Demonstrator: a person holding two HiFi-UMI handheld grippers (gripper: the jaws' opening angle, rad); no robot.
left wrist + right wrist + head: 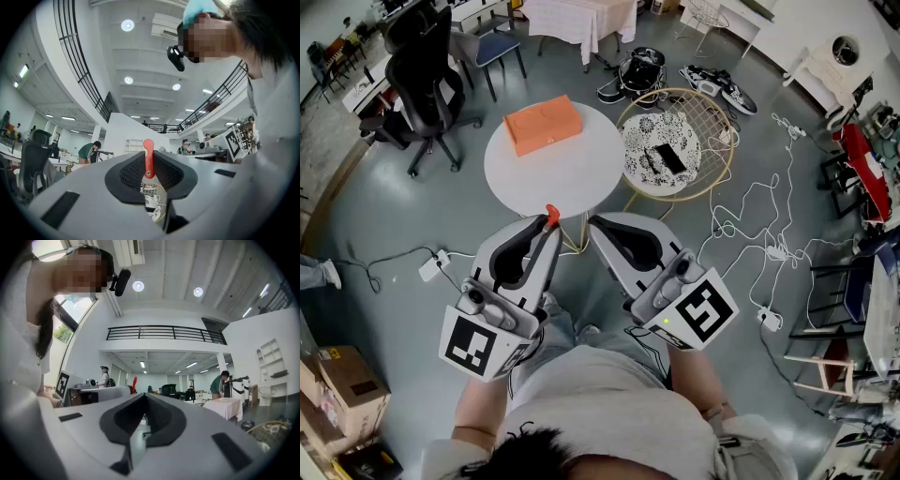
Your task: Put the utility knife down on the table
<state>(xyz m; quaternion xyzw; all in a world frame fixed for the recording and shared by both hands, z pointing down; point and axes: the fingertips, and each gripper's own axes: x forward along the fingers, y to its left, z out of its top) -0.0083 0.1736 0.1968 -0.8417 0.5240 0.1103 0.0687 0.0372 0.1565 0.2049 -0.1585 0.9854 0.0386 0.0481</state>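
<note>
— Where is the utility knife (148,159)?
— Its red end sticks up between the jaws of the left gripper (546,232), which are clamped on it, by the near edge of the round white table (534,178).
— And the right gripper (143,414)?
— Its jaws are pressed together with nothing between them, just beside the left one.
— On the table?
— An orange box (543,123); a wire basket (712,122) stands just beside the table.
</note>
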